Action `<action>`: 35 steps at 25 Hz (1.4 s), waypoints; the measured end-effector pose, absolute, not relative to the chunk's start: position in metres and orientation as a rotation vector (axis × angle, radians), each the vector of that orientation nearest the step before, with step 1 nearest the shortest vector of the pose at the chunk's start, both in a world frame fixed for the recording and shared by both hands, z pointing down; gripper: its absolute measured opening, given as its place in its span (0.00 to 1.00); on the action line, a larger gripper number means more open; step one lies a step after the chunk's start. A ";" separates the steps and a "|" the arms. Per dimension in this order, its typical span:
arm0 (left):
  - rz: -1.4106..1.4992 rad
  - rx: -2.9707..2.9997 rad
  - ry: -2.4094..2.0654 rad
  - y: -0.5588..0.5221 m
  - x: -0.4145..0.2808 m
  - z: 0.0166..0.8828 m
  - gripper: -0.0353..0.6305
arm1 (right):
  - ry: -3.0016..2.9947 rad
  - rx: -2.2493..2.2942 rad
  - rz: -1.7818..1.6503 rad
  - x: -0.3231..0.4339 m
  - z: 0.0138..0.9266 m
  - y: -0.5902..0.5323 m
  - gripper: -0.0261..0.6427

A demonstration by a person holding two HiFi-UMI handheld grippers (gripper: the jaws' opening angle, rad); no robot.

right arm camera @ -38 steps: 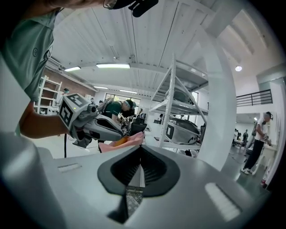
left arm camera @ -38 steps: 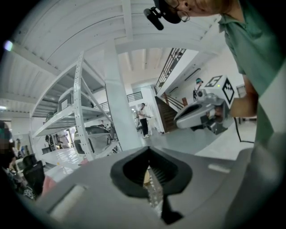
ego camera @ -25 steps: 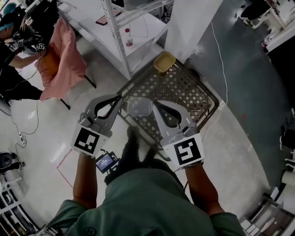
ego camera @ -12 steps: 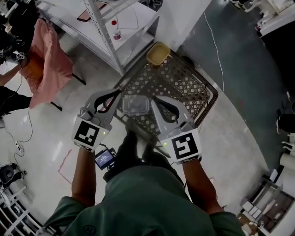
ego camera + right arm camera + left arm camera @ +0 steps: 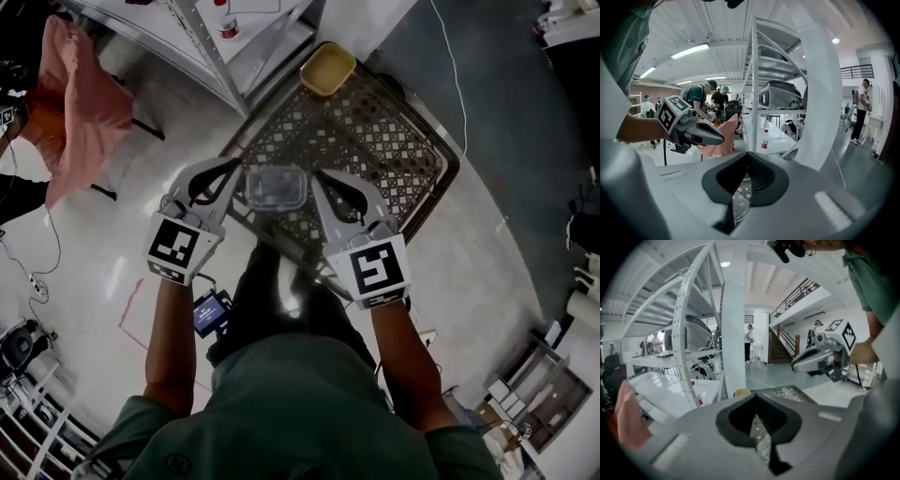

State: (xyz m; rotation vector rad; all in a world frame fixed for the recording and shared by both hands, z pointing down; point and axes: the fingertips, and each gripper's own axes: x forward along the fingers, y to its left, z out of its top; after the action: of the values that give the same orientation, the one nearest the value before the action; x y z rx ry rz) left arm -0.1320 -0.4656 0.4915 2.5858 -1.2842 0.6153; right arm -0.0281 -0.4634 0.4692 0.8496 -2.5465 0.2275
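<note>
Head view: left gripper [image 5: 236,174] and right gripper [image 5: 317,178] are held level and side by side, with the clear container [image 5: 275,187] spanning the gap between their tips. Left gripper view: jaws pressed almost together with only a thin slit between them. A sliver of crinkled clear plastic sits in that slit, so these jaws pinch the container's left rim. Right gripper view: same finding, jaws closed to a narrow slit on a curved clear edge, the container's right rim, with lattice showing behind it. The container is carried by both rims, roughly level, over the near-left edge of the black lattice basket [image 5: 394,141]. Whether its base touches the lattice cannot be told from above. A yellow bowl [image 5: 327,68] sits at the basket's far corner, well apart from the container. A white shelf rack [image 5: 208,36] stands just beyond the basket's far-left edge, and a pink cloth [image 5: 80,94] hangs well off to the left of the rack. Each gripper view shows the opposite gripper alongside at about the same height. A small lit screen [image 5: 211,312] shows beside the left forearm, on the near side of the basket
</note>
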 end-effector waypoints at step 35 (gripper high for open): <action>0.747 2.161 -1.102 -0.456 -0.163 0.777 0.14 | -2.216 0.798 0.644 -0.030 0.756 -0.477 0.11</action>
State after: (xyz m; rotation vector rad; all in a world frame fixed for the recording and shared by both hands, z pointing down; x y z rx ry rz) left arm -0.1630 -0.4558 0.7772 2.1607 -1.1020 0.7466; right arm -0.0299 -0.4771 0.7558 0.7979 -2.2162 0.6442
